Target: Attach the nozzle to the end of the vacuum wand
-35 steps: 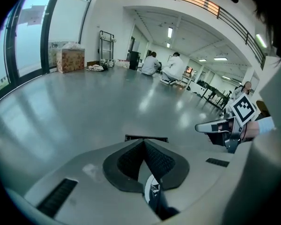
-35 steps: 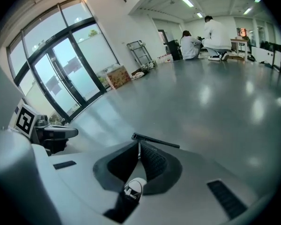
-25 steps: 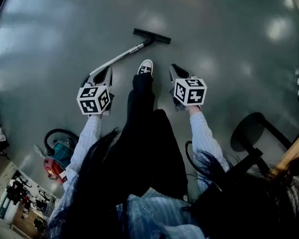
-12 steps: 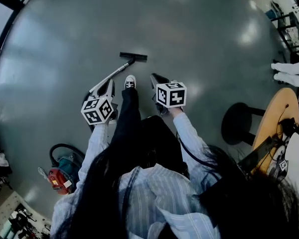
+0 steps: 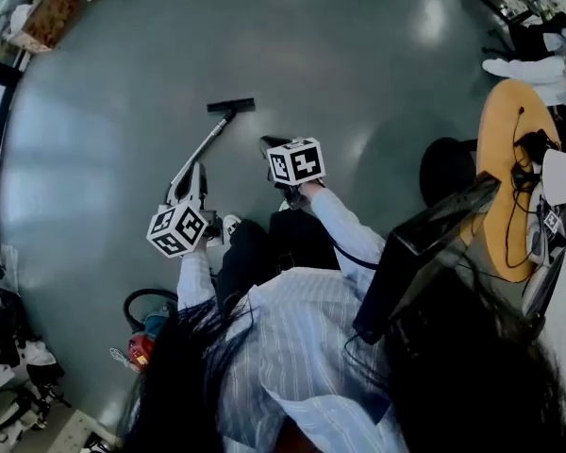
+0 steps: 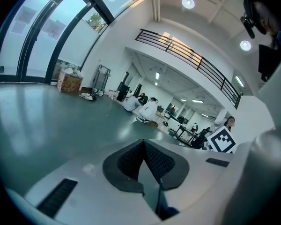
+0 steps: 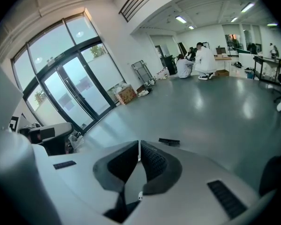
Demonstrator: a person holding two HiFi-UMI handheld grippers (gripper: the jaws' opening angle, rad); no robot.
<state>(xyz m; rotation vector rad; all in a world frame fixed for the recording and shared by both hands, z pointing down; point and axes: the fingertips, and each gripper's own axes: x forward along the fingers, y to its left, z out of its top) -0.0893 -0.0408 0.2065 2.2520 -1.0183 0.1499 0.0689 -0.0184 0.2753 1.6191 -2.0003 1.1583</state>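
The silver vacuum wand (image 5: 209, 144) lies on the grey floor, with the black nozzle (image 5: 231, 106) crosswise at its far end and touching it. Both grippers are held up off the floor, apart from the wand. My left gripper (image 5: 193, 176) is shut and empty, and in the head view it overlaps the wand's near end. My right gripper (image 5: 268, 142) hangs to the right of the wand, shut with nothing between its pads. The right gripper view looks past the shut jaws (image 7: 139, 150) to the small nozzle (image 7: 169, 141) on the floor. The left gripper (image 6: 144, 145) looks out level across the hall.
The red and teal vacuum body (image 5: 143, 336) with its black hose (image 5: 143, 298) sits on the floor behind the left arm. A round wooden table (image 5: 503, 173) with cables and a black stool (image 5: 441, 166) stand at the right. A cardboard box (image 5: 53, 12) is far left; people (image 6: 145, 109) sit in the distance.
Both grippers have risen away from the floor and stayed shut. The head camera has risen too, so wand and nozzle look smaller and farther; they have not moved on the floor.
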